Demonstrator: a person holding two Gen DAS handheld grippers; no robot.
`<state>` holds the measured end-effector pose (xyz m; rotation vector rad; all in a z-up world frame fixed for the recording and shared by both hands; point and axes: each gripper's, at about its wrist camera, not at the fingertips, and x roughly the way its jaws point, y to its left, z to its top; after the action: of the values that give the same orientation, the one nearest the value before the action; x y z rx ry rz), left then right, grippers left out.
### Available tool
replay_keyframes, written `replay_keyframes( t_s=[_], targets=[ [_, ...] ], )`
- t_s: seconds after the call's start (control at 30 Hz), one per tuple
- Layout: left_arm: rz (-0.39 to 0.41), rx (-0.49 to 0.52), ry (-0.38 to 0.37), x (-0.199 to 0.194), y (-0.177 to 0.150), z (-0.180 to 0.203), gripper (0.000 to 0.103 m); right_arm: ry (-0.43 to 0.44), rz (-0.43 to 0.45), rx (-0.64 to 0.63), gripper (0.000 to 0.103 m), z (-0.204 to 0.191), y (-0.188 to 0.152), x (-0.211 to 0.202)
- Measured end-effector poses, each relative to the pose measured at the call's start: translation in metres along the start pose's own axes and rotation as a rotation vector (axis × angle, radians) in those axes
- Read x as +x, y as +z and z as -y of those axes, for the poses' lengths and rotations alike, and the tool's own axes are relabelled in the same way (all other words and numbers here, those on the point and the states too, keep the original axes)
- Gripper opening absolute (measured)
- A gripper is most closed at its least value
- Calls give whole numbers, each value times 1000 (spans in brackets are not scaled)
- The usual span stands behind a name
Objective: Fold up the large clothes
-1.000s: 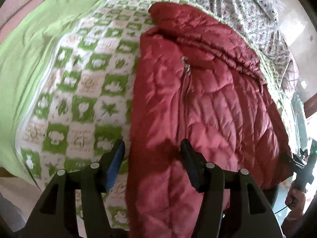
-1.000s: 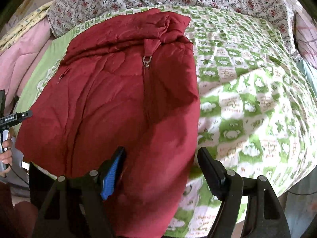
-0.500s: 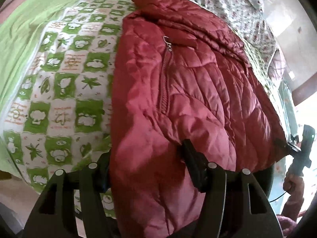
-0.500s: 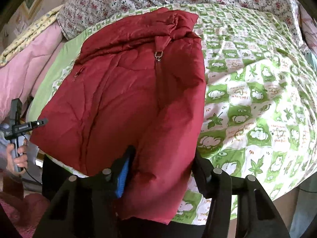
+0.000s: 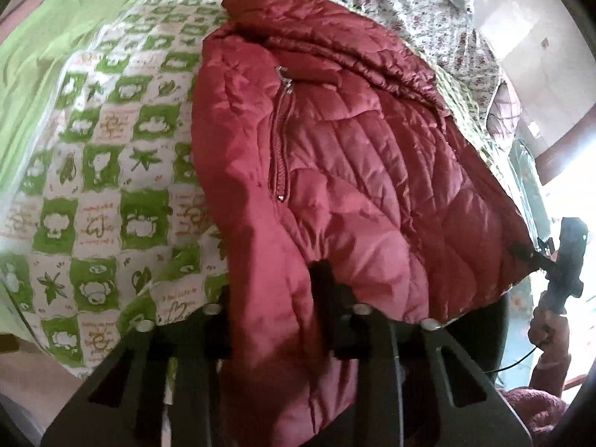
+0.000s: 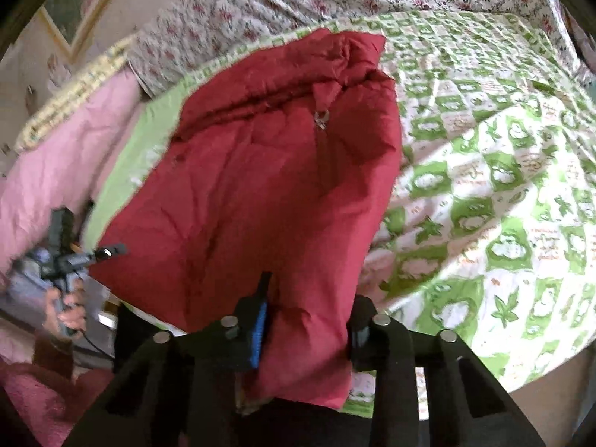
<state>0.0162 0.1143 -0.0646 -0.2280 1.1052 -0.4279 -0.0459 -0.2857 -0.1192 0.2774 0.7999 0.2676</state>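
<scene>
The red puffer jacket [image 5: 354, 171] lies front-up on a bed with a green-and-white checked quilt [image 5: 104, 171], filling the centre of both views, its collar toward the top of the frame and its hem hanging over the bed's near edge at the bottom. The left gripper [image 5: 273, 294] is clenched on a thick bunch of the hem at lower centre of its view; the right gripper [image 6: 307, 313] likewise has its fingers grasping the hem at lower centre of its own view — one at each bottom corner, it seems.

The step looks like carrying the hem up toward the collar. To do it well, both corners should rise together and level, keeping the zipper [image 5: 281, 138] straight so the fold lands square; puffy fill tends to spring back, so pressing down after laying would help.

The quilt's squares carry small orange writing, too blurred to read. No brand label shows on the jacket.
</scene>
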Motion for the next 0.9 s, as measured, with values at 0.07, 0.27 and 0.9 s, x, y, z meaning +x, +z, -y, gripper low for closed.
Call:
replay_keyframes(
  t_s=[0.07,0.27,0.9],
  targets=[
    [18,4,2,-5,2,4,20,42,22,19,28,2,5,-2],
    [75,1,-14,-20,9,13,16,131,80,47,26,1,22,-10],
    [280,-7,-118,-69,88,32,15,220,251,128,25,23,93,-27]
  ],
)
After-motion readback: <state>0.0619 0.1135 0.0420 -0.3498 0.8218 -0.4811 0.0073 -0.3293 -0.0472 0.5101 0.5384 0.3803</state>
